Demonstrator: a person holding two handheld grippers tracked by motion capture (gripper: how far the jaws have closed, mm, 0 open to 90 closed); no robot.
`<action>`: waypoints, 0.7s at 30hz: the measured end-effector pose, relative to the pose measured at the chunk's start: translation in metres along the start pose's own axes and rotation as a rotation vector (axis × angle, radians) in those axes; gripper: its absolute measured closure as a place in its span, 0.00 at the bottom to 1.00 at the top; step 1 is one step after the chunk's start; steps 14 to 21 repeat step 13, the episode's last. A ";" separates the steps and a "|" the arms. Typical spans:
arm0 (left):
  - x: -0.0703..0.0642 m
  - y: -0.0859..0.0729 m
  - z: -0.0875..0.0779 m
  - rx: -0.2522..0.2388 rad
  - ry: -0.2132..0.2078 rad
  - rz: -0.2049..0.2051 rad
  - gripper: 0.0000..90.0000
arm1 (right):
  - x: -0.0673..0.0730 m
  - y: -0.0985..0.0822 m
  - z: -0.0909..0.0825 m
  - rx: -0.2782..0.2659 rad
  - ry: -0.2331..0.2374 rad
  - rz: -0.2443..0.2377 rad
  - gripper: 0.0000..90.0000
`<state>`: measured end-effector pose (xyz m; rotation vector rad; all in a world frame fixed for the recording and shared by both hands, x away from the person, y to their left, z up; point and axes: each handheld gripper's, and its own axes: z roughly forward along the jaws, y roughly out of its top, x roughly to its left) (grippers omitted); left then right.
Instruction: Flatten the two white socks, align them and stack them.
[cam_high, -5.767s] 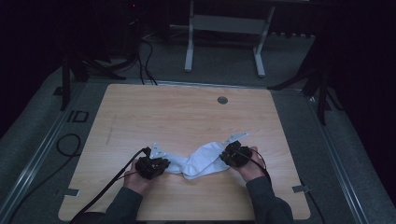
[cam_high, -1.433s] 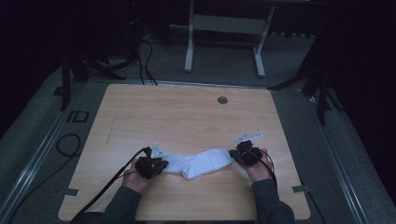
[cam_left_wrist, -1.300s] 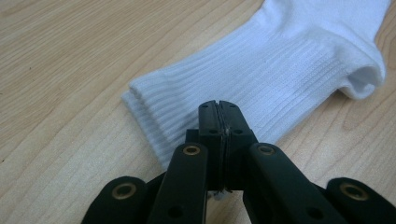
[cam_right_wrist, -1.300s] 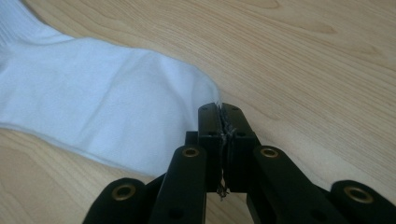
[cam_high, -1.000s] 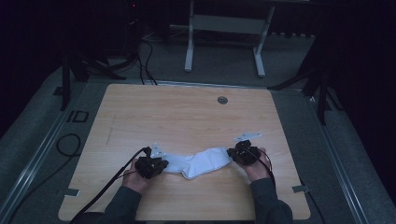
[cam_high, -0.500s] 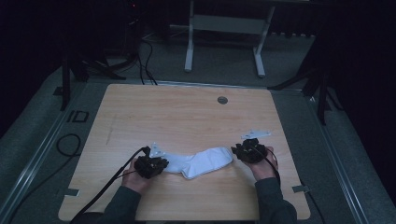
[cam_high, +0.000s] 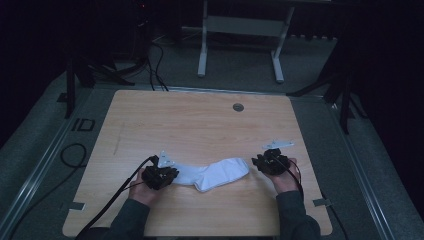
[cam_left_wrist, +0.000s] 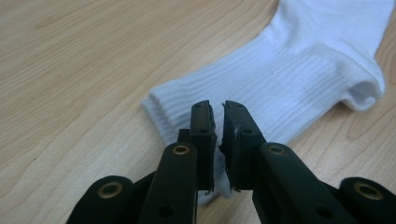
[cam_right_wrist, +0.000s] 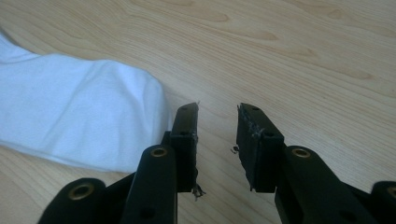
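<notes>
At the left of the near half of the surface (cam_high: 200, 120), the left gripper (cam_high: 161, 176) sits at the ribbed cuff end of one white sock (cam_high: 215, 173). The high view shows that hand and gripper only as a dark mass against the cuff. The left gripper view gives more: its two fingers (cam_left_wrist: 203, 126) stand almost together with a narrow slit between them, over the cuff's edge. White fabric shows just below and behind the tips, but whether the pads pinch it cannot be told from here. That view also shows the ribbing of the sock (cam_left_wrist: 280, 88) and a fold near the heel, which the high view blurs away.

The sock lies flat along the near edge of the surface, stretching rightward from the cuff to the toe, between the two hands.

At the right, the right gripper (cam_high: 270, 162) rests just beyond the toe end, near the right edge of the surface. In the right gripper view its fingers (cam_right_wrist: 184, 135) are parted about halfway, having just been opening, with bare wood between them. The toe of the sock (cam_right_wrist: 79, 112) lies just beside the left finger, not in the gap.

Counted: one sock, two grippers, two hands. The high view adds one small round grommet (cam_high: 238, 107) near the far edge.
</notes>
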<state>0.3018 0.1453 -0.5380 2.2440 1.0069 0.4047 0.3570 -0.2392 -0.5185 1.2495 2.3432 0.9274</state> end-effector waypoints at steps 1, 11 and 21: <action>0.000 0.000 0.000 0.000 0.000 0.000 0.92 | 0.000 0.000 0.000 0.000 0.000 0.000 0.76; 0.007 -0.001 -0.004 -0.014 0.018 -0.023 0.92 | -0.006 -0.004 -0.002 0.002 -0.011 0.013 0.76; 0.007 -0.001 -0.005 -0.013 0.021 -0.025 0.92 | -0.007 -0.005 -0.001 0.003 -0.012 0.013 0.76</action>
